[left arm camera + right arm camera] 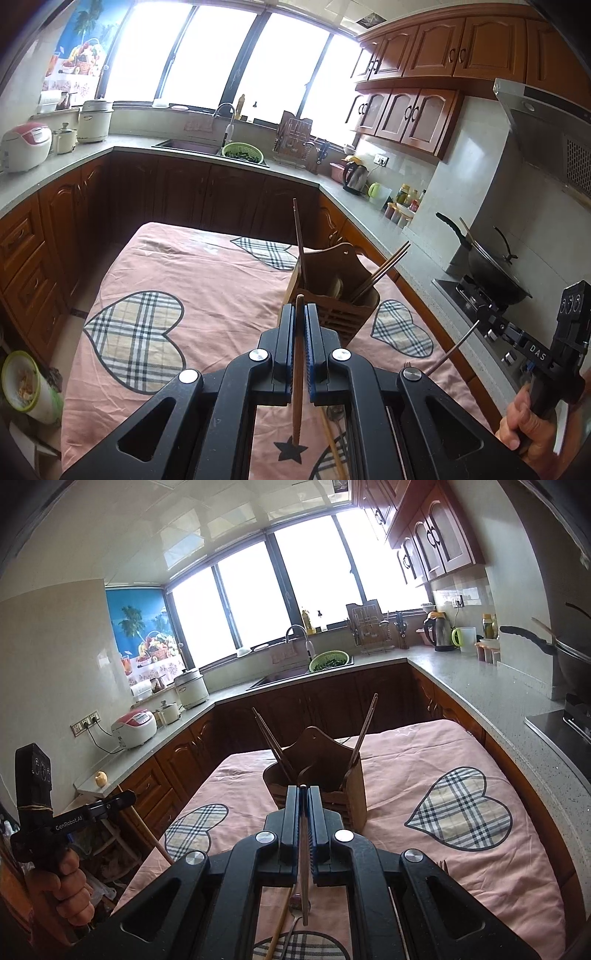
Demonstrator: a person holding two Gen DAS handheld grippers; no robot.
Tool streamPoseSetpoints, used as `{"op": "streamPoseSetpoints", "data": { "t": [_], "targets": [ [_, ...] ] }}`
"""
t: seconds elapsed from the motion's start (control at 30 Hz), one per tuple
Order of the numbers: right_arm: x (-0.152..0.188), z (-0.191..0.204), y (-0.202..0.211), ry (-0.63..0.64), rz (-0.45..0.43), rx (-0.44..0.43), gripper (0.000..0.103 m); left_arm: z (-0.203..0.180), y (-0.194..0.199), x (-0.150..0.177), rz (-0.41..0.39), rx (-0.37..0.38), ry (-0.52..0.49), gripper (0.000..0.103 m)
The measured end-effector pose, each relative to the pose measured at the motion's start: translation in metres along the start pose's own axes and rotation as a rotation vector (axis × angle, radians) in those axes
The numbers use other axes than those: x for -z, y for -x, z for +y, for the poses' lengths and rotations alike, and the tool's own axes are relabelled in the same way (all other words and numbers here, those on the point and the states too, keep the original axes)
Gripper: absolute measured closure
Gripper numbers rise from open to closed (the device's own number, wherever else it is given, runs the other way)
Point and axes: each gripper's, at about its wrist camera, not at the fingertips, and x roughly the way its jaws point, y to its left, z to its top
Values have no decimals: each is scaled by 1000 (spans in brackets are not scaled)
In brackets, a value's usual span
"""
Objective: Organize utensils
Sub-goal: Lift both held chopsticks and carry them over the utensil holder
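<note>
White letters reading "DAS" are showing on the black bar of the right gripper (480, 325), seen from the left wrist view. White lettering reading "GenRobot.AI" is showing on the black bar of the left gripper (125, 797), seen from the right wrist view. Small print on the rice cooker (26, 146) is staying too blurred to read, and nothing else legible is appearing.
</note>
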Motion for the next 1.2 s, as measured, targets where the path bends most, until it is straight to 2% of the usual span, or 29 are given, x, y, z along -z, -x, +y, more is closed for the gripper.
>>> {"op": "streamPoseSetpoints", "data": {
  "t": [0.4,0.57,0.9,1.2],
  "targets": [
    [-24,-6,-6,-2,-51,7,99,5,-16,-22,-57,17,12,99],
    [-42,-8,-11,-2,-89,14,99,1,-30,-36,-84,19,-21,99],
    [-81,-14,-30,-3,-171,29,99,-6,-74,-71,-137,33,-45,99],
    [-107,-22,-57,-14,-207,39,99,-4,-113,-99,-183,50,-14,99]
  ]
}}
